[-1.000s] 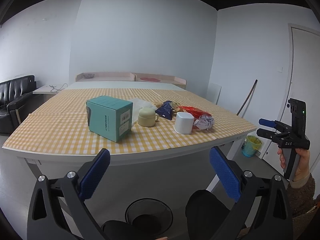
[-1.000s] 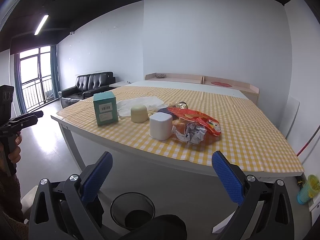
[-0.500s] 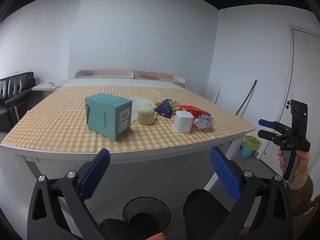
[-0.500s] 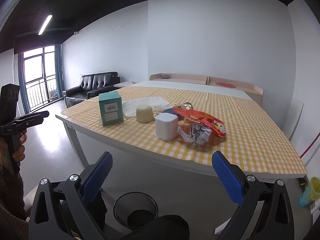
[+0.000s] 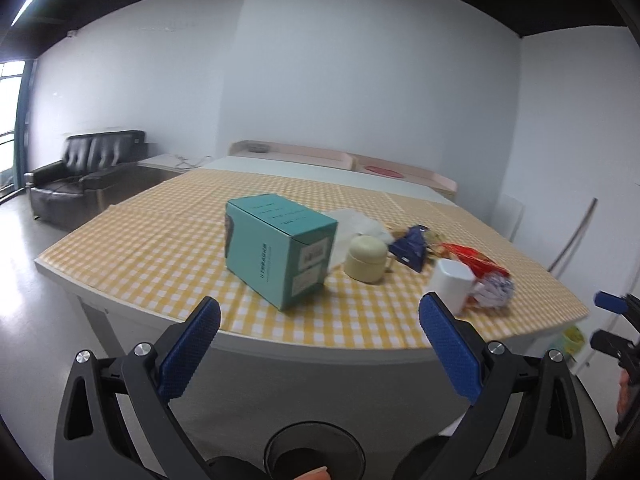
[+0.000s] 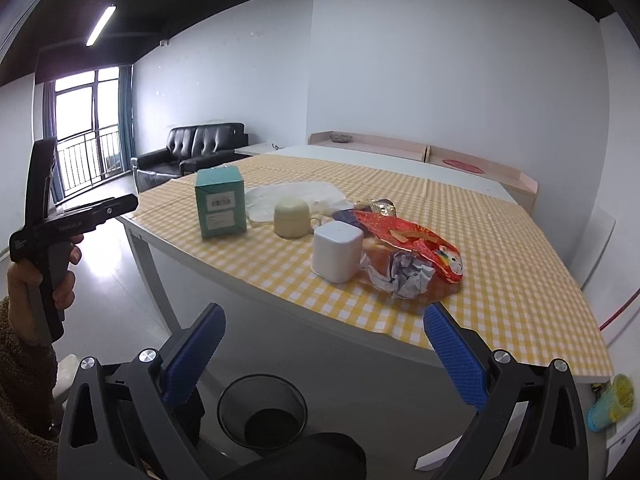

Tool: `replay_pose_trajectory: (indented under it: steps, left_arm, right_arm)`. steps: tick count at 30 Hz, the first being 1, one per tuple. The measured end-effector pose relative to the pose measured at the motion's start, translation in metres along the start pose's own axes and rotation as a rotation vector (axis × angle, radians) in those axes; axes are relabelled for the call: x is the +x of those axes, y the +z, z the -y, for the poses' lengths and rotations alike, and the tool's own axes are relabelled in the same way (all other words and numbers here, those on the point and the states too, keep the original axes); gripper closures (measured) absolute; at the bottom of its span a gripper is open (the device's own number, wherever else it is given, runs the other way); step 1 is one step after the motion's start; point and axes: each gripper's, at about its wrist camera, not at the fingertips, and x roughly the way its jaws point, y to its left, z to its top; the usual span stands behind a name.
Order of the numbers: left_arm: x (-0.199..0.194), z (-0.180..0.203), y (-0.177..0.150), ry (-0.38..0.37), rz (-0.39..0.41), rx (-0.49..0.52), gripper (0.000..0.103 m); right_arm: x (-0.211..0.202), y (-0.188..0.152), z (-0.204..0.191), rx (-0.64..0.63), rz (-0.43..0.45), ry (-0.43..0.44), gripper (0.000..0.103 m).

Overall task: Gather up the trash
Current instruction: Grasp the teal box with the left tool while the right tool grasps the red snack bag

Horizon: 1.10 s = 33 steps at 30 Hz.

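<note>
Crumpled paper (image 6: 404,276) and a red wrapper (image 6: 416,240), light and soft enough to pinch anywhere, lie near the bench (image 6: 500,280) edge beside a white cube (image 6: 337,251) as both tongs, left (image 5: 320,344) and right (image 6: 325,344), gape wide and empty.

Both claws are held level and empty with their blue-padded fingers spread wide, the left claw (image 5: 319,338) gripped by its handle in the person's left hand (image 6: 38,284) in a fuzzy brown sleeve, the right claw (image 6: 324,344) likewise pointing forward.
</note>
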Motion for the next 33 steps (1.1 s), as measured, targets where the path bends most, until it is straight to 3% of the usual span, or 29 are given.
replay_pose_trajectory:
  steps: [10,15,27,33]
  left_arm:
    - [0.053,0.023,0.008,0.207,0.019,-0.024,0.004]
    - [0.078,0.024,0.015,0.221,0.012,-0.060,0.004]
    - [0.149,0.060,0.029,0.454,0.040,-0.102,0.004]
    - [0.171,0.077,0.026,0.590,0.075,-0.098,0.004]
  right_arm:
    - [0.049,0.016,0.023,-0.032,-0.044,-0.006,0.003]
    - [0.066,0.024,0.039,-0.041,-0.056,-0.011,0.003]
    - [0.116,0.052,0.083,-0.065,-0.094,0.005,0.003]
    - [0.137,0.066,0.086,-0.159,-0.147,-0.007,0.003]
